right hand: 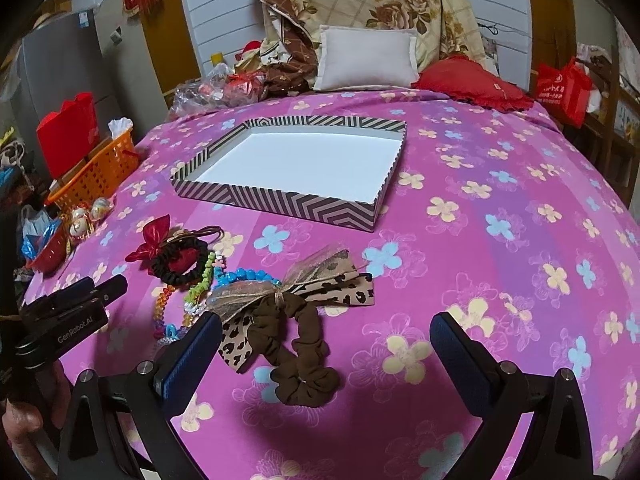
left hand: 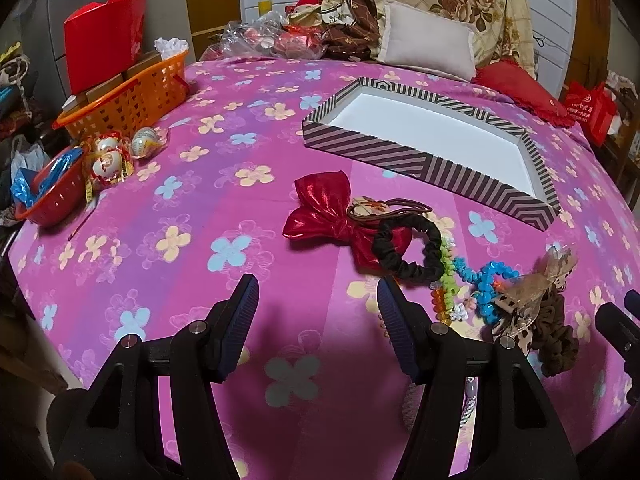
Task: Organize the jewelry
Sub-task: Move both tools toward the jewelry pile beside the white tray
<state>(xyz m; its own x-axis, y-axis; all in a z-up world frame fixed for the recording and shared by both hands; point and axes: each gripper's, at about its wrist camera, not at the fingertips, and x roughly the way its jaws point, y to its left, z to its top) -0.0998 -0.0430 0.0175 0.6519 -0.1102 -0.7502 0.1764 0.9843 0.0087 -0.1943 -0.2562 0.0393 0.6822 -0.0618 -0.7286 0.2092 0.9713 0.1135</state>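
A striped shallow box [left hand: 360,146] [right hand: 280,200] with a bare white floor lies on the pink flowered bedspread. In front of it is a pile of hair accessories: a red shiny bow [left hand: 320,208] [right hand: 148,242], a black scrunchie [left hand: 408,252] [right hand: 182,264], coloured spiral ties [left hand: 486,280] [right hand: 240,276], and a brown scrunchie with a leopard bow [left hand: 552,320] [right hand: 296,344]. My left gripper [left hand: 318,300] is open and empty, just left of the pile. My right gripper [right hand: 326,336] is open around the brown scrunchie, above it.
An orange basket [left hand: 132,92] [right hand: 100,172] with boxes and a red bag, wrapped eggs [left hand: 110,156] and a red bowl [left hand: 48,196] sit at the left bed edge. Pillows [left hand: 424,40] [right hand: 366,58] and clutter line the headboard.
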